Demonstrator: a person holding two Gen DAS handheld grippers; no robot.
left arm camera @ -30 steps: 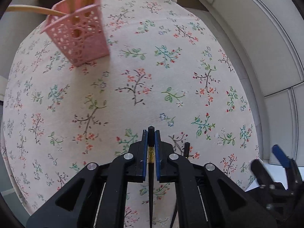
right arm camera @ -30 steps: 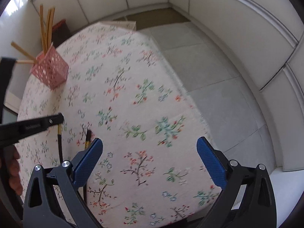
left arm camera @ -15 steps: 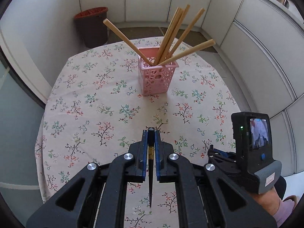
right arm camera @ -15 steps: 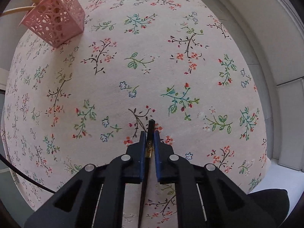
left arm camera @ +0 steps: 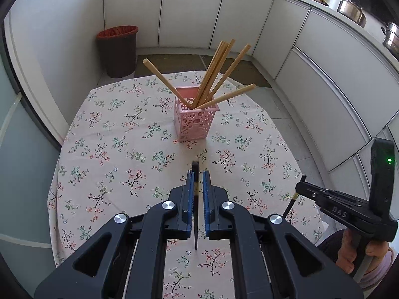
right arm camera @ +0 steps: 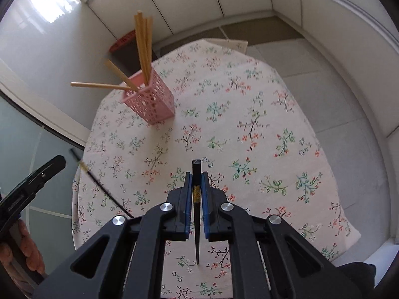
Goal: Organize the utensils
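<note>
A pink perforated holder (left arm camera: pixel 195 120) stands on the floral tablecloth and holds several wooden chopsticks (left arm camera: pixel 212 74). It also shows in the right wrist view (right arm camera: pixel 149 102). My left gripper (left arm camera: pixel 196 177) is shut on a black chopstick (left arm camera: pixel 195 211), held above the table short of the holder. My right gripper (right arm camera: pixel 196 178) is shut on a second black chopstick (right arm camera: pixel 196 214), raised above the table's near half. The right gripper shows at the right in the left wrist view (left arm camera: pixel 331 201); the left one at the far left of the right wrist view (right arm camera: pixel 35 182).
The round table (left arm camera: pixel 99 154) has a floral cloth. A dark bin with a red liner (left arm camera: pixel 117 49) stands on the floor behind it. White cabinets (left arm camera: pixel 311 69) run along the back and right, with pots (left arm camera: pixel 351 10) on the counter.
Both grippers have lifted away from the tabletop and tilted up, each carrying a black chopstick. The right gripper went from open to shut on its chopstick. The holder now shows farther ahead.
</note>
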